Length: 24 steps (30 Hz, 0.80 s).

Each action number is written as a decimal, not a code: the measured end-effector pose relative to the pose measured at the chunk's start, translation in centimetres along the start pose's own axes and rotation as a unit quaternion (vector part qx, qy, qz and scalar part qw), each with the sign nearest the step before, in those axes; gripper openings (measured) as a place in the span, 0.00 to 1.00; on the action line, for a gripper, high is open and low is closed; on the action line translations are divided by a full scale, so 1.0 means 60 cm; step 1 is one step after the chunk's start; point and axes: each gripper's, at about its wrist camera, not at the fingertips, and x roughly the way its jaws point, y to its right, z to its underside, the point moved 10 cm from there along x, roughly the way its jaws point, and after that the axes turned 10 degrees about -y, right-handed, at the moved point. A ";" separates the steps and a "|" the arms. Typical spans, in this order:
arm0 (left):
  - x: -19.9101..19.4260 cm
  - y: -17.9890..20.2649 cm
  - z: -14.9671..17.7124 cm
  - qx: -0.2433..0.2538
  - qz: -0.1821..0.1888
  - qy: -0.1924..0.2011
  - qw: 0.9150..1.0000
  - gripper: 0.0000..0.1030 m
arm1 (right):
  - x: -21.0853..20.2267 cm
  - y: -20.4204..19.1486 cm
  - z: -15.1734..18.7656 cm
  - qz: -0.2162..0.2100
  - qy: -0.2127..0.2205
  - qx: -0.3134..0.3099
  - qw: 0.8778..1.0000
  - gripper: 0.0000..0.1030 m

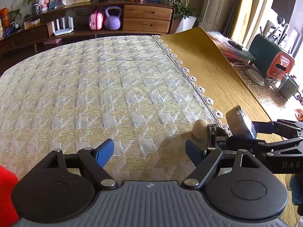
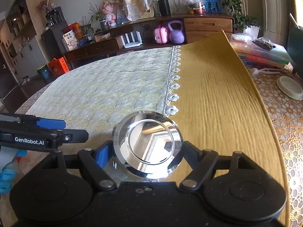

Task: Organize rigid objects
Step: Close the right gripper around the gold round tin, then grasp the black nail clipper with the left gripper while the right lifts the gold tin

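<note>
My right hand-held gripper (image 2: 148, 151) clenches the chrome disc (image 2: 148, 147); my left hand-held gripper (image 1: 149, 151), released, has the nail clipper (image 1: 212, 135) just right.

wooden sideboard (image 2: 207, 25) along far wall | purple kettlebell (image 1: 112, 18) on its shelf | potted plant (image 2: 244, 21) right | daylight from right

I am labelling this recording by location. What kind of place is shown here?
Most likely a home living or dining room. A wooden sideboard holds potted plants, a purple kettlebell and a pink toy case, and a patterned tablecloth covers the table.
</note>
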 end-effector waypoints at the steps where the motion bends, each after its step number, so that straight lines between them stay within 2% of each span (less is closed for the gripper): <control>1: 0.003 0.006 -0.003 0.003 0.003 0.001 1.000 0.80 | -0.002 0.004 0.003 0.002 -0.001 0.000 1.000 0.76; 5: 0.010 0.033 -0.014 0.017 0.019 0.009 1.000 0.80 | -0.013 0.012 0.019 0.006 -0.003 0.003 1.000 0.76; 9: 0.009 0.061 0.000 0.032 0.062 0.008 0.998 0.80 | -0.023 0.013 0.027 0.008 -0.001 -0.004 1.000 0.76; 15: 0.026 0.095 0.007 0.050 0.054 0.003 0.997 0.79 | -0.025 0.019 0.036 0.018 -0.002 -0.007 1.000 0.76; 16: 0.030 0.096 0.008 0.049 0.054 0.002 0.997 0.75 | -0.025 0.021 0.038 0.019 -0.002 -0.005 1.000 0.76; 17: 0.034 0.098 0.008 0.045 0.056 -0.002 0.997 0.63 | -0.025 0.024 0.039 0.020 -0.002 -0.003 1.000 0.76; 19: 0.036 0.100 0.006 0.028 0.070 -0.002 0.997 0.53 | -0.024 0.029 0.041 0.022 -0.003 0.001 1.000 0.76; 21: 0.036 0.104 0.003 0.028 0.073 0.001 0.997 0.38 | -0.023 0.033 0.043 0.023 -0.003 0.005 1.000 0.76; 24: 0.033 0.114 0.000 0.035 0.078 0.006 0.996 0.27 | -0.022 0.033 0.048 0.023 -0.003 0.006 1.000 0.76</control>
